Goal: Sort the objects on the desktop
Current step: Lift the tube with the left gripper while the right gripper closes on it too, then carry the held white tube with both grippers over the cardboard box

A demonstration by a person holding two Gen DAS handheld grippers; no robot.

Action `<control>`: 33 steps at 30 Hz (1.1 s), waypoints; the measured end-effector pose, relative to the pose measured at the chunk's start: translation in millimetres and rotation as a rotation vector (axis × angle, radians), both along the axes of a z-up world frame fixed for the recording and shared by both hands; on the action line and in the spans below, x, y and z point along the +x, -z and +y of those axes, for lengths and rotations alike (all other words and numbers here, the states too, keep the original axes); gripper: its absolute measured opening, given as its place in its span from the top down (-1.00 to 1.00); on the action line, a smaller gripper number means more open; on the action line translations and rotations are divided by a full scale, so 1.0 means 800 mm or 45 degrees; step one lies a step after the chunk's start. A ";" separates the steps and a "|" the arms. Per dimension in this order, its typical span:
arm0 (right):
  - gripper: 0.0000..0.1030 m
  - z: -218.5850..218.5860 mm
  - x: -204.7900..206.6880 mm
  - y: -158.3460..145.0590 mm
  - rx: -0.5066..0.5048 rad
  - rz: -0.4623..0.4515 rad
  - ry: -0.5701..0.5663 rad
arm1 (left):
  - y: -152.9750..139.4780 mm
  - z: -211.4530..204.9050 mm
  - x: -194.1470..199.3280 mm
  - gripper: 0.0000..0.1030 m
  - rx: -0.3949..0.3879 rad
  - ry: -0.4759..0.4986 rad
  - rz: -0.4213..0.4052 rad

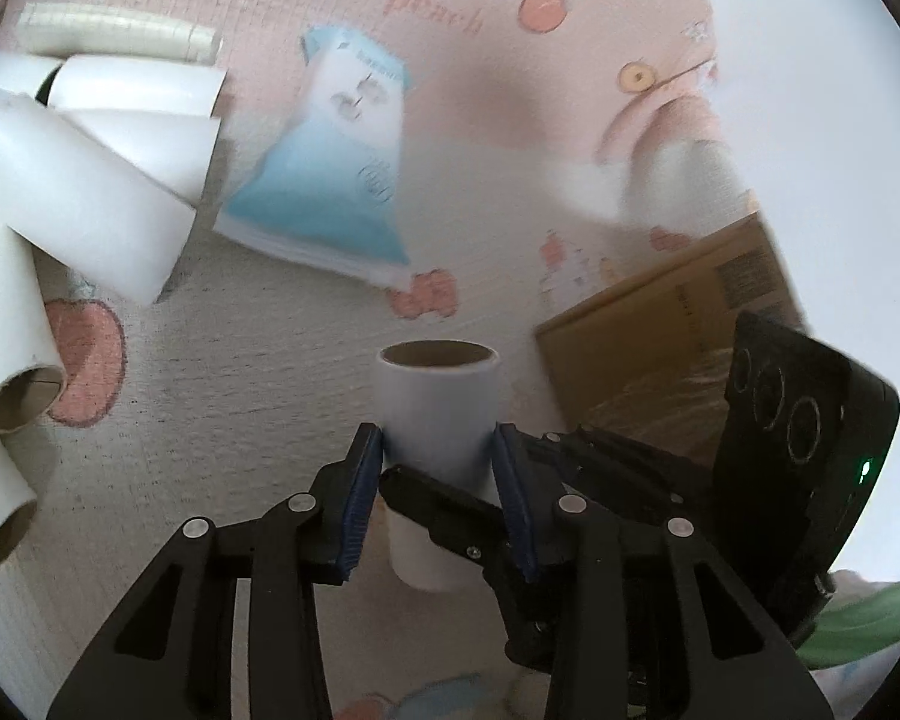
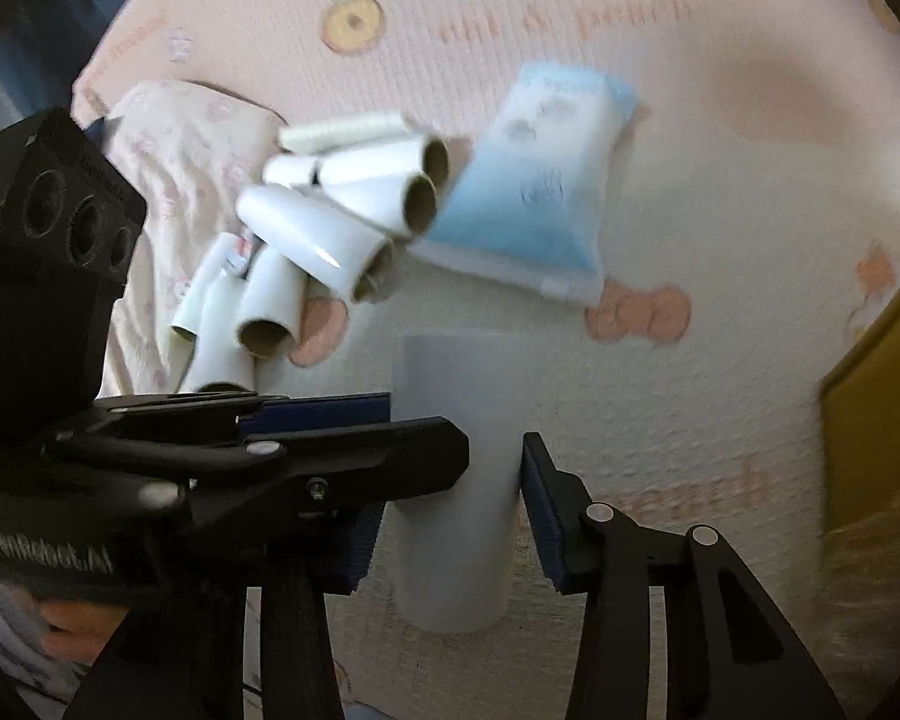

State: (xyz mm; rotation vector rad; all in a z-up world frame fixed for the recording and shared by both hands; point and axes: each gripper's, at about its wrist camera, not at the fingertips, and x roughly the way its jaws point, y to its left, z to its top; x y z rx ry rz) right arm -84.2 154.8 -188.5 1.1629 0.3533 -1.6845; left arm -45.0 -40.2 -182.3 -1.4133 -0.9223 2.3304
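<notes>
A white cardboard tube [image 1: 435, 420] stands between both grippers. My left gripper [image 1: 438, 450] is shut on the tube, its blue pads pressed on both sides. In the right wrist view the same tube [image 2: 456, 480] sits between my right gripper's [image 2: 450, 510] pads; the right pad stands just off the tube's side, so the jaws look slightly open. The left gripper's fingers [image 2: 330, 444] cross in from the left. A pile of several white tubes [image 1: 78, 180] [image 2: 330, 228] lies on the mat. A blue-and-white tissue pack [image 1: 336, 168] [image 2: 534, 204] lies beside the pile.
A pink cartoon-print mat [image 1: 270, 360] covers the surface. A brown cardboard box [image 1: 678, 324] stands at the right, seen as a yellow-brown edge in the right wrist view [image 2: 870, 450]. A rumpled pink cloth [image 2: 174, 180] lies left of the tube pile.
</notes>
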 end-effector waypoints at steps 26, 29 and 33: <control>0.22 0.049 0.048 -0.135 -0.126 0.702 0.004 | -0.145 0.064 0.008 0.11 -0.141 0.109 0.325; 0.22 0.058 0.043 -0.155 -0.155 0.720 0.055 | -0.168 0.076 0.003 0.11 -0.172 0.146 0.383; 0.22 0.068 0.036 -0.180 -0.170 0.762 0.112 | -0.194 0.089 -0.005 0.11 -0.177 0.188 0.431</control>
